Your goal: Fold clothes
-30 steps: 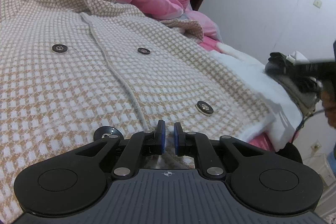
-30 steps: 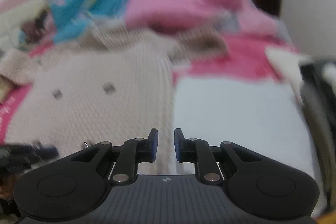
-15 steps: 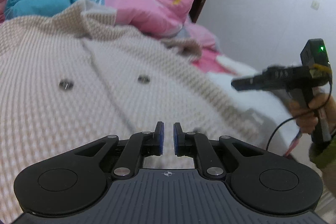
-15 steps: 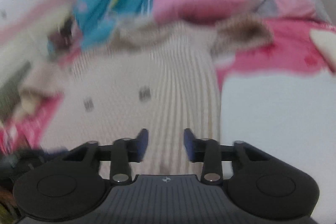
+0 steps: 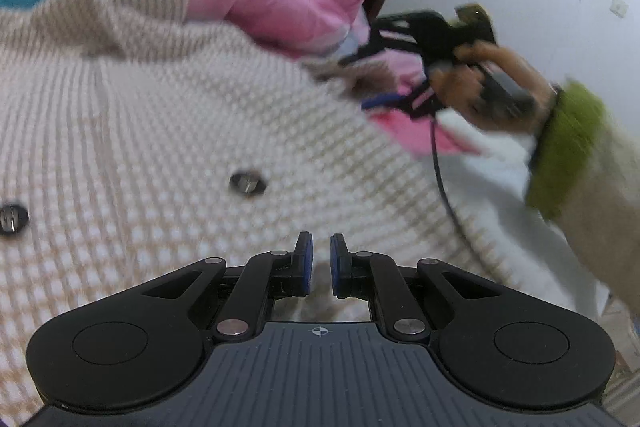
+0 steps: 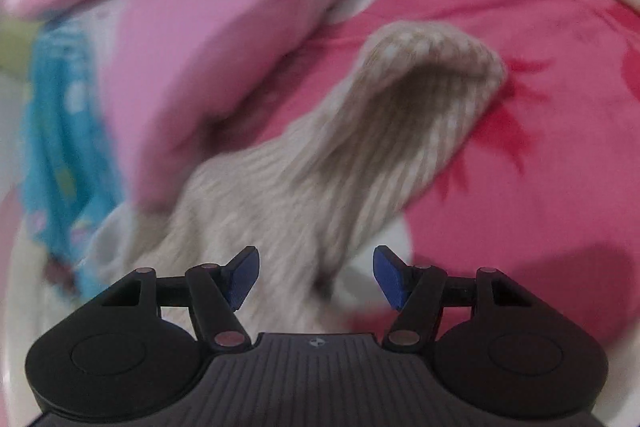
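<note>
Your left claw (image 5: pixel 320 269) is squeezed almost shut with nothing in it. It hangs over the front of the checked coat (image 5: pixel 168 147), which lies flat under it and spreads far to the left. Two dark buttons (image 5: pixel 247 183) sit on the coat just past the claw.

Your right claw (image 6: pixel 316 277) is opening, and its blue pads (image 6: pixel 244 277) press on nothing. The coat's sleeve (image 6: pixel 384 131) lies straight ahead of it, between the pads but not touched. The sleeve rests on the pink bed sheet (image 6: pixel 540 147), with its cuff pointing away. A puffy pink quilt (image 6: pixel 192 39) is bunched up to the left of the sleeve.

In the left view, your right hand (image 5: pixel 492 87) holds its claw over the far right side of the coat.
</note>
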Demonstrator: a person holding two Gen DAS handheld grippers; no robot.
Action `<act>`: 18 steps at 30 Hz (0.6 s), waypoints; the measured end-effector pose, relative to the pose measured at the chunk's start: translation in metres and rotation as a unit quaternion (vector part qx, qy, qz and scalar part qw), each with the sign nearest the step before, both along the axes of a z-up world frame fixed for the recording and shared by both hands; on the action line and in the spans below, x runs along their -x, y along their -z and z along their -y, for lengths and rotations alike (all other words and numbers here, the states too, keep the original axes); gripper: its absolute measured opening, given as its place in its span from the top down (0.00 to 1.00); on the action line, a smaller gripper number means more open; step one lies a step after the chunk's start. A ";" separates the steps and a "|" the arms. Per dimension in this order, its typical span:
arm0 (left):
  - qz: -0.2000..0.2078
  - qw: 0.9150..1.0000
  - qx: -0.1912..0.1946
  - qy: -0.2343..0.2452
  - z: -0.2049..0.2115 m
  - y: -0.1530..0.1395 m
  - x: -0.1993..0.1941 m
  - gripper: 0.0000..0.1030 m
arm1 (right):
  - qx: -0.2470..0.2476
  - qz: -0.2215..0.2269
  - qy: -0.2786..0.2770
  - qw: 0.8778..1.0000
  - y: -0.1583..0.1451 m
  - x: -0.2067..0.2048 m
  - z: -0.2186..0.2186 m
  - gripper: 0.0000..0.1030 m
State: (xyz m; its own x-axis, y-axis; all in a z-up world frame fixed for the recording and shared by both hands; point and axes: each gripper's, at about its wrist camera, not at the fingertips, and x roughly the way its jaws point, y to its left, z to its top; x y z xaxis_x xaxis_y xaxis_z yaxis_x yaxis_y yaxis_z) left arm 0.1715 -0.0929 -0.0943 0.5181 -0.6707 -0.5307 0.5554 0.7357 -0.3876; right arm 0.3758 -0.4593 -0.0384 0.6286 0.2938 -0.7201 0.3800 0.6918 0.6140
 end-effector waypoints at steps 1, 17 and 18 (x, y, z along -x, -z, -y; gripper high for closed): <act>-0.008 1.000 -0.001 0.000 -0.001 0.007 -0.002 0.91 | 0.004 -0.005 0.016 1.000 0.007 -0.008 0.003 0.37; -0.020 0.999 0.027 -0.003 -0.011 0.014 -0.002 0.91 | 0.016 0.214 0.030 0.976 0.013 0.004 0.052 0.93; -0.020 0.999 0.027 -0.003 -0.012 0.014 -0.002 0.91 | 0.013 0.195 0.038 0.980 0.026 0.001 0.058 0.93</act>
